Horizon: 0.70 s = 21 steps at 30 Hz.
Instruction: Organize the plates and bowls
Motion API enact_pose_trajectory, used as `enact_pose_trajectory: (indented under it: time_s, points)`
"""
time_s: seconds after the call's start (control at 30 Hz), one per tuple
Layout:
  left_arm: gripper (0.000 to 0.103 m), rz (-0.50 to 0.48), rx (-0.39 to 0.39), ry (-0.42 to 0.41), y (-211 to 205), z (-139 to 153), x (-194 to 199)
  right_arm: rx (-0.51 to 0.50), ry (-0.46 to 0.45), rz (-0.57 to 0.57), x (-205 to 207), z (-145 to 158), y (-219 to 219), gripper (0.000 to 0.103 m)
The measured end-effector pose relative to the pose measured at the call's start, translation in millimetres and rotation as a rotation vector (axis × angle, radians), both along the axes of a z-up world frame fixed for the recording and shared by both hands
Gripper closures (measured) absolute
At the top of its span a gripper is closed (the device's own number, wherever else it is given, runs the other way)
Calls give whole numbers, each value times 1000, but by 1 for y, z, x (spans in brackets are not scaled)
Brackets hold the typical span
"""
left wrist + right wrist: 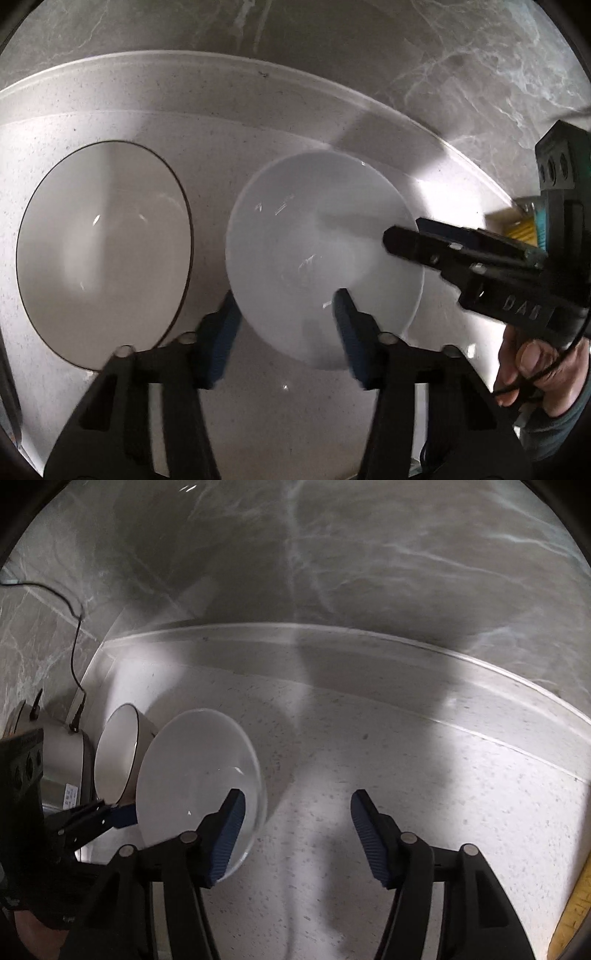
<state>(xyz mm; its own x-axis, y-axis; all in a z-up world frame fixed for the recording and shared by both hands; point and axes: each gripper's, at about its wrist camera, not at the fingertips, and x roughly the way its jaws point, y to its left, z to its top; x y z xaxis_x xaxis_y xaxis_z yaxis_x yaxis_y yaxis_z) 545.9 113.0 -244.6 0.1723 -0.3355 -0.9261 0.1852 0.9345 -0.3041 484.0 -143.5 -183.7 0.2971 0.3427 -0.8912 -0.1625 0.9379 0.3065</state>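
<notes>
left wrist view: i have the left gripper (pixel 286 332) partly open, its two blue pads straddling the near rim of the white bowl (pixel 321 254), one pad outside the wall and one over the inside; i see no firm pinch, so i judge nothing is held yet. the bowl sits upright on the speckled counter (pixel 221 133), just beside a second bowl (pixel 103 254) with a dark rim line on its left. the right gripper (pixel 391 240) reaches in from the right with its tip over the far rim; right wrist view shows the right gripper (pixel 295 830) jaws about half open, one pad over the white bowl's (pixel 192 775) edge and the other over bare counter (pixel 406 757), gripping nothing. risks from here, as i judge them: two grippers working one rim may collide; a glossy, curved wall may slip out of a shallow pinch; closing off-centre may tip the bowl or push it into its neighbour. motion blur limits certainty about contact.
</notes>
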Motion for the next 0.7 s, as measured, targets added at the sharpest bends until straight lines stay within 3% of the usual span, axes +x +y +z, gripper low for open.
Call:
enact_pose_trajectory:
  time_s: [0.17,0.23,0.33,0.4,0.43,0.53,0.7]
  points:
    - [62,-1,7,-14,-4,0,4,7,9,1,7,-7,6,51]
    - [75,7,6,-17,-5,-2,7,7,16,0,10,-10,9,61]
    - [87,25,0,-17,-12,-5,13,4,21,6,12,-14,11,70]
    - [87,16,8,-23,-15,-6,14,2,23,8,11,-16,12,86]
    - [87,13,11,-25,-16,-7,15,2,22,8,11,-16,12,89]
    - [88,6,25,-36,-19,-8,14,-8,12,14,10,-15,13,94]
    - [90,5,31,-40,-26,-9,14,-19,4,15,7,-15,13,94]
